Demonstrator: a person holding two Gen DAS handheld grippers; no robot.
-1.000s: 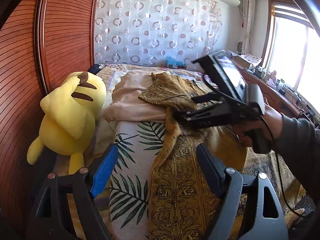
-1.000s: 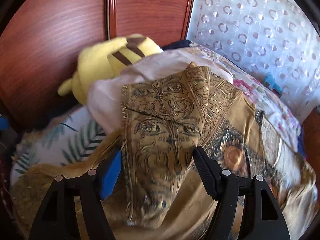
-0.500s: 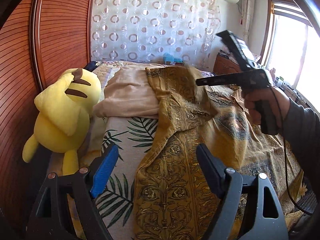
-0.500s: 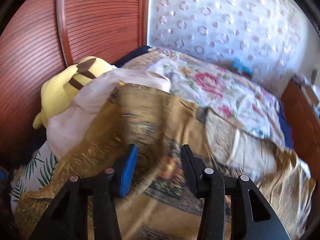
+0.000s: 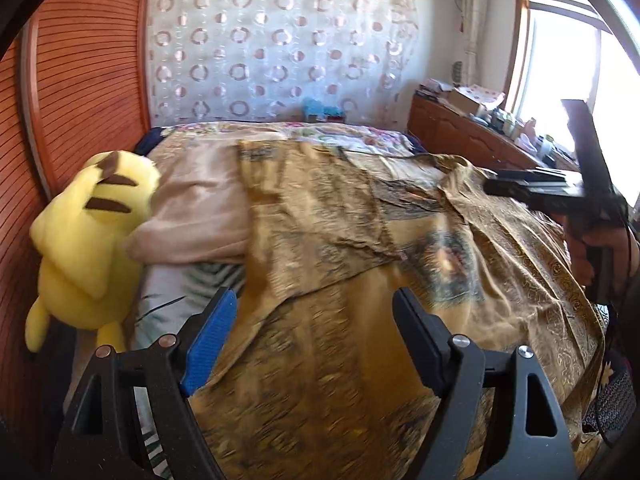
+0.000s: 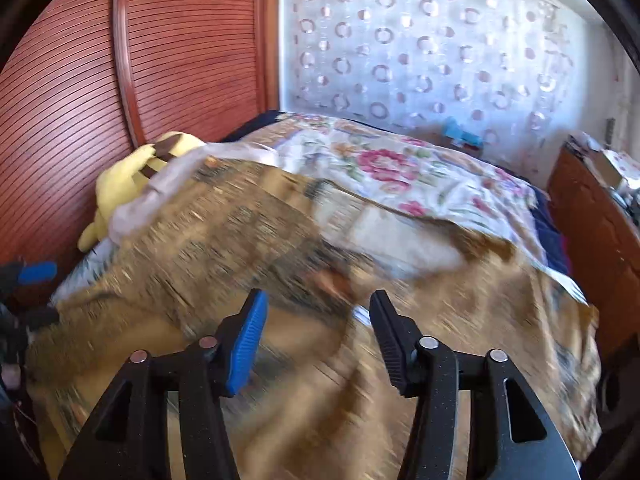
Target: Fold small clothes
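Gold patterned garment [image 5: 340, 280] spread across most of the bed [image 6: 400, 172], filling centre and lower frame in both views. Beige cloth [image 5: 200, 208] at left centre, under the garment's edge. Yellow plush toy [image 5: 88, 236] far left against the wood panel. Left gripper [image 5: 312, 332] released, jaws wide, nothing between. Right gripper [image 6: 316, 328] opening, empty, above blurred fabric.

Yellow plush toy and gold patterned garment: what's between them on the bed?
In the left wrist view, a folded beige-pink cloth lies between the yellow plush toy and the gold patterned garment, with leaf-print bedding showing below it.
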